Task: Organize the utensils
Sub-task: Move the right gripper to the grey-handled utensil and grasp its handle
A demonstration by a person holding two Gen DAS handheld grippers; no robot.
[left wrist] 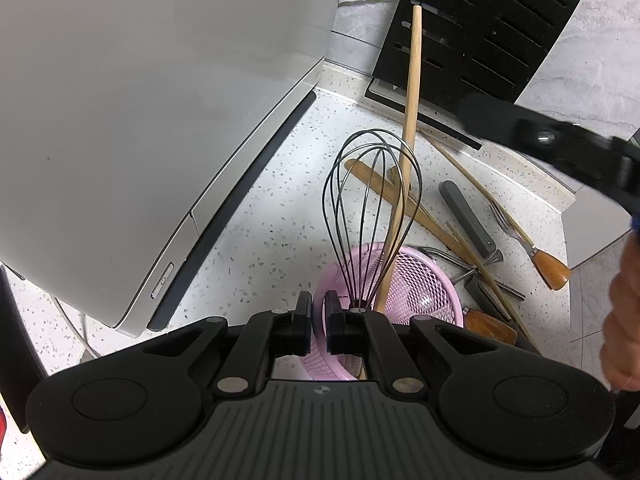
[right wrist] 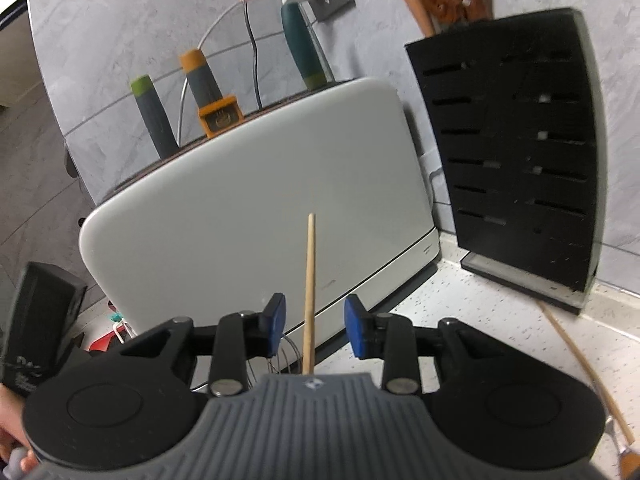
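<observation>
At lower centre: wooden stick (right wrist: 309, 300), light, stiff, free between parted right gripper (right wrist: 315, 322) jaws; left gripper (left wrist: 319, 322) clamps pink basket (left wrist: 420, 280) rim.

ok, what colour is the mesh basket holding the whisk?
Pink mesh basket, clearest in the left wrist view.

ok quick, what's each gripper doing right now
left gripper: shut on the rim of the pink basket
right gripper: open, wooden stick between its fingers, not pressed
</observation>
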